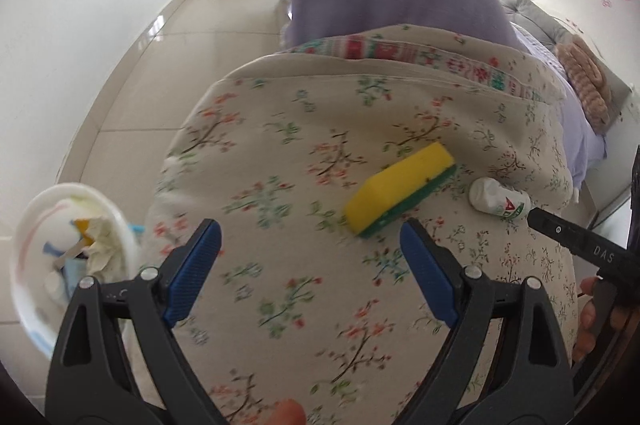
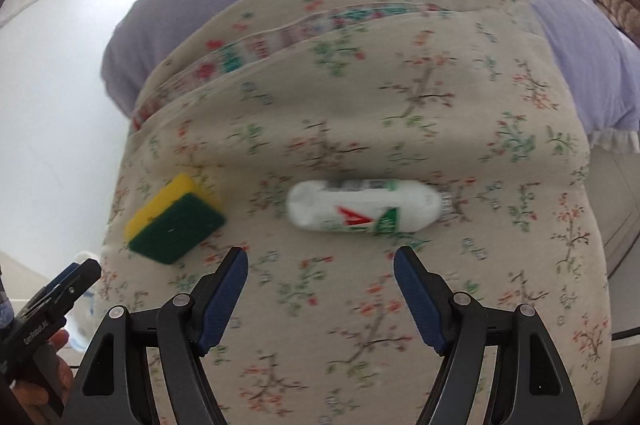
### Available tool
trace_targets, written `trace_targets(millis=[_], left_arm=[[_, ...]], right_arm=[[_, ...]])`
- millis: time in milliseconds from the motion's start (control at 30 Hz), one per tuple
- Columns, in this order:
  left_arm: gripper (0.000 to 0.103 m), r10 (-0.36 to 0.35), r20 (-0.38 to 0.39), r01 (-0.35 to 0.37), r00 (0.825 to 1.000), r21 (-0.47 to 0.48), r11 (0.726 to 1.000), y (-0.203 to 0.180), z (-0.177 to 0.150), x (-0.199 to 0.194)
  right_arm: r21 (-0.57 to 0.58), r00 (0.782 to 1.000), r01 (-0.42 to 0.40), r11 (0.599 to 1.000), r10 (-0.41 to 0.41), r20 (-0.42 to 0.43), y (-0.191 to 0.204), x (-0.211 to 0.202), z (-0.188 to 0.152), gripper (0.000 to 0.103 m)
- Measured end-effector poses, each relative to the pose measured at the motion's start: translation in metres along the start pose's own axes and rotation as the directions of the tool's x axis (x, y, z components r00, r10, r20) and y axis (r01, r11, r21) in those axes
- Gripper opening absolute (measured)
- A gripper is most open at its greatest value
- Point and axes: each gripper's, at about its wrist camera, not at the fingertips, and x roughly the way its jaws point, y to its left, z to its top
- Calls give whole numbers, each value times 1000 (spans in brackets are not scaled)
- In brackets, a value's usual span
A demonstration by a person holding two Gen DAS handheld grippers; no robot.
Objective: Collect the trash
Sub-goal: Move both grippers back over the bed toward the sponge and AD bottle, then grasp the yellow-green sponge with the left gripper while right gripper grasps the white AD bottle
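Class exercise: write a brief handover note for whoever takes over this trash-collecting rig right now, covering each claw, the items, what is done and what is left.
Left claw: open, empty, above the floral blanket, nearest the yellow-and-green sponge.
Right claw: open, empty, lined up just short of the small white bottle, which lies on its side.
White bin on the floor by the bed's left edge already holds crumpled paper and wrappers.
Left to do: pick up sponge and bottle, drop both in the bin.
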Motion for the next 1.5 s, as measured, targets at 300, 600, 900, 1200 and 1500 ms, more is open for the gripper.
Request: trace_targets(millis=[300, 600, 900, 1200, 1500], left_arm=[[86, -119, 12, 118, 993, 29, 993, -28, 9, 34], [64, -150, 1, 150, 989, 7, 989, -40, 10, 51], [40, -122, -5, 122, 992, 11, 992, -32, 9, 48], [33, -99, -11, 99, 995, 18, 995, -31, 4, 39], [32, -89, -8, 89, 996, -28, 996, -12, 4, 28]], right_arm=[[-59, 998, -14, 998, 17, 54, -38, -3, 12, 77], [-249, 999, -22, 968, 33, 41, -4, 19, 14, 77], [-340, 997, 71, 938, -54, 58, 18, 51, 19, 77], [-404, 991, 124, 906, -136, -1, 35, 85, 9, 66], [-374, 994, 95, 922, -110, -20, 32, 81, 10, 34]])
